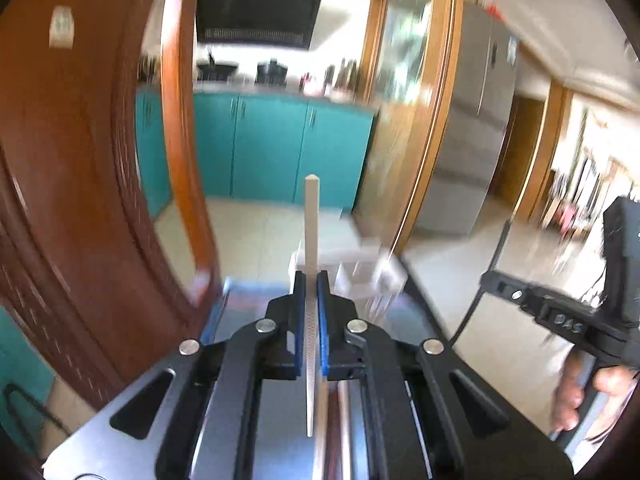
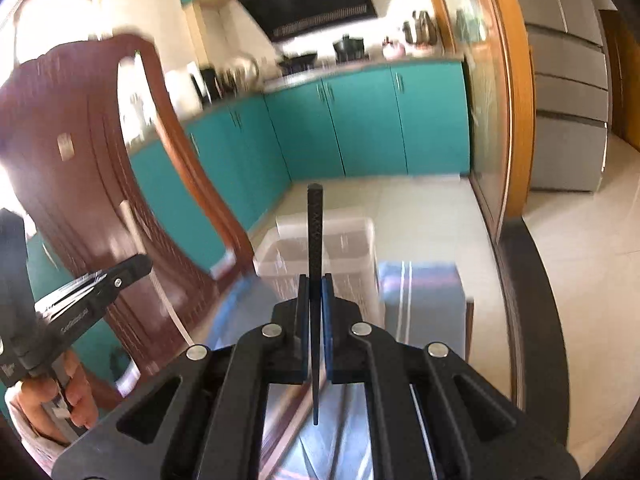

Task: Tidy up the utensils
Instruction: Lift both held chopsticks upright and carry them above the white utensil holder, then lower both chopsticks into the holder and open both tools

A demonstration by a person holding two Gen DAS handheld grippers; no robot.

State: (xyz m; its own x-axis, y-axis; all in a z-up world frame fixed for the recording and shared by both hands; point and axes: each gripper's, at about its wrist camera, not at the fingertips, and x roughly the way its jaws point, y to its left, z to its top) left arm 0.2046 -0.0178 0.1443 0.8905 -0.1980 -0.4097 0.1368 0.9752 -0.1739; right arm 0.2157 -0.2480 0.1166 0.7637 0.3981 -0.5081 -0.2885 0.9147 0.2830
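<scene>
Left wrist view: the left gripper (image 1: 311, 280), black with blue pads, is clamped tight on a slim white chopstick (image 1: 311, 240) with a ribbed lower half. The stick stands upright between the pads, its blunt squared end rising well above the fingertips and its thin tapered end reaching back toward the camera. Just beyond the fingertips, a little to the right, sits a clear plastic utensil holder with compartments (image 1: 360, 272), blurred, on a shiny dark table (image 1: 416, 292) with a blue-striped cloth (image 1: 212, 320) under it. To the left a carved reddish-brown wooden chair back (image 1: 80, 184) fills the frame. Far behind are teal kitchen cabinets (image 1: 264, 144) and, to the right, a steel refrigerator (image 1: 472, 128). At the far right edge the right gripper (image 1: 496, 282) appears side-on, gripped by a hand (image 1: 588, 396); what it carries cannot be made out from here.

Right wrist view: the right gripper (image 2: 316, 284) is closed firmly on a slim black chopstick (image 2: 314, 240) with a patterned upper part. It too stands upright between the pads, thick end up, pointed end toward the camera. The clear holder (image 2: 340, 248) lies just past the fingertips on the striped cloth (image 2: 424, 296), its compartments showing nothing inside. At the left edge the left gripper (image 2: 136, 266) is seen side-on with the white chopstick (image 2: 160, 292) slanting down from it, held by a hand (image 2: 52, 404). The chair back (image 2: 92, 184) stands behind it.
</scene>
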